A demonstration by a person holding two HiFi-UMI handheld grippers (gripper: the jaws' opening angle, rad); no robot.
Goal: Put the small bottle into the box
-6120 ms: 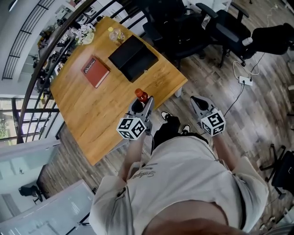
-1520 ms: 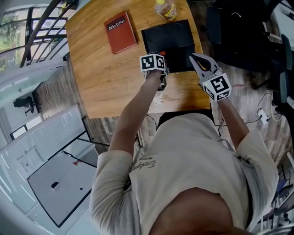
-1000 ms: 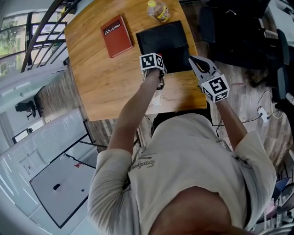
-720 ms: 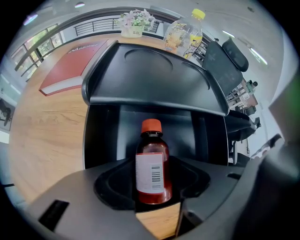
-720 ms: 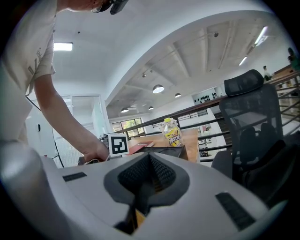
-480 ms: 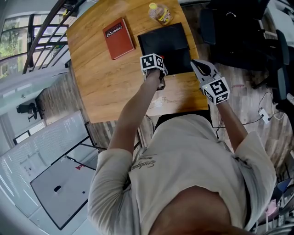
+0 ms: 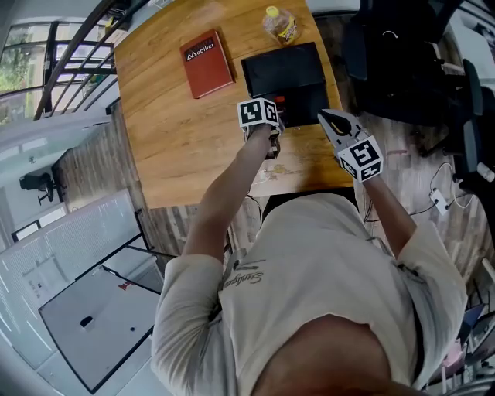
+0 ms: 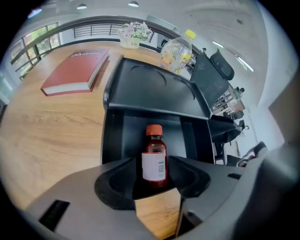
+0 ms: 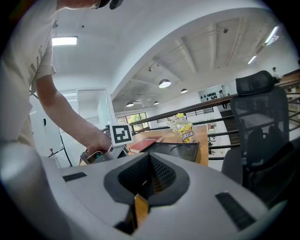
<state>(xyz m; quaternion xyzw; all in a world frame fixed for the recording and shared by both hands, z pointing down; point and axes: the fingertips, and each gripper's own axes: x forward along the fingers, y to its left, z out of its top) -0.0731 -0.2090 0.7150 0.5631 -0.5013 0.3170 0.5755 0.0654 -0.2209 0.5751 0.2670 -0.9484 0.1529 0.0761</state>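
The small bottle (image 8: 153, 158) has dark red contents, an orange-red cap and a white label. It stands upright between the jaws of my left gripper (image 8: 154, 177), which is shut on it. It is just over the front wall of the open black box (image 8: 115, 140), whose lid (image 8: 152, 91) leans back behind it. In the head view the left gripper (image 7: 274, 110) is at the box (image 7: 308, 99) and only the bottle's red cap (image 7: 280, 99) shows. My right gripper (image 7: 331, 118) hovers by the box's right side, shut and empty; its jaws (image 9: 149, 161) meet.
A red book (image 7: 206, 52) lies on the wooden table (image 7: 178, 131) left of the box. A clear bottle with a yellow cap (image 7: 280, 24) stands behind the box. Black office chairs (image 7: 402, 62) stand off the table's right edge, and a railing runs along the far side.
Six seconds ago the left gripper held the bottle at the table's near edge; it now holds it at the open box. Over the last second both grippers have barely shifted.
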